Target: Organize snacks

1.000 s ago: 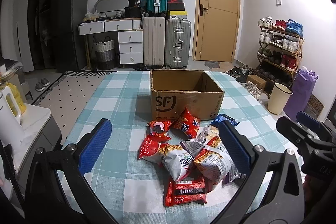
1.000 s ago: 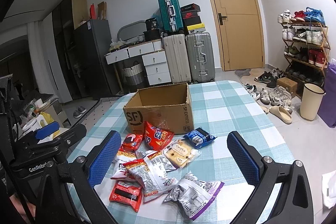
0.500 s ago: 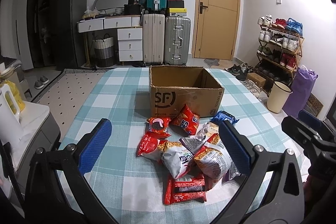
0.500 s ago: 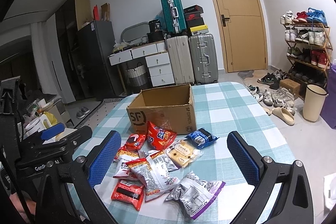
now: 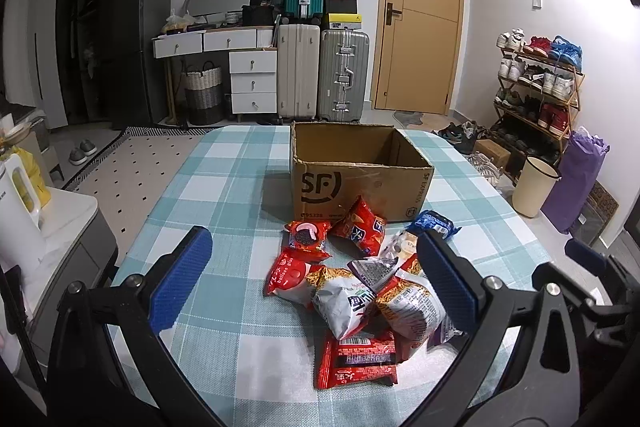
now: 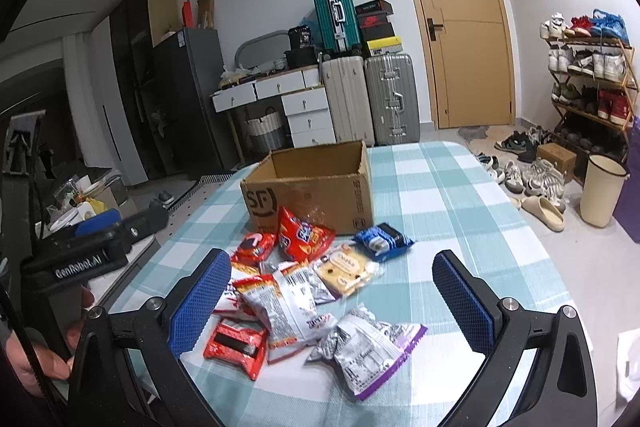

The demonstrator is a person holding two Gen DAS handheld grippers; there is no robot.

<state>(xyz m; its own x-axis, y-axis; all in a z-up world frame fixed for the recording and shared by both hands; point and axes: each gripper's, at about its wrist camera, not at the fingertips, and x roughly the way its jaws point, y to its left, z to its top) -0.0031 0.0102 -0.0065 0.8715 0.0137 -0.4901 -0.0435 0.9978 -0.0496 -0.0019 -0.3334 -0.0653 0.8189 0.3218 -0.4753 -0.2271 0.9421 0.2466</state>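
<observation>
Several snack packets lie heaped on the checked tablecloth (image 5: 224, 187) in front of an open cardboard box (image 5: 360, 183) (image 6: 316, 187) marked SF. Among them are a red chip bag (image 5: 362, 229) (image 6: 302, 237), a blue cookie pack (image 5: 434, 223) (image 6: 382, 241), a silver-and-purple bag (image 6: 368, 347), a flat red bar pack (image 5: 358, 361) (image 6: 236, 345) and a white noodle bag (image 5: 344, 303). My left gripper (image 5: 316, 283) hovers open above the heap's near side. My right gripper (image 6: 332, 295) is open too, with nothing between its fingers. The box looks empty inside.
Suitcases (image 5: 324, 75), white drawers and a dark fridge stand behind the table by a wooden door (image 5: 420, 27). On the right are a shoe rack (image 5: 536, 87), a cream bin (image 5: 534, 185) and a purple bag. A white kettle (image 5: 20, 211) sits left of the table.
Both grippers have drifted slightly back and up from the table; the box and snacks sit a little lower in view. Nothing was grasped or moved.
</observation>
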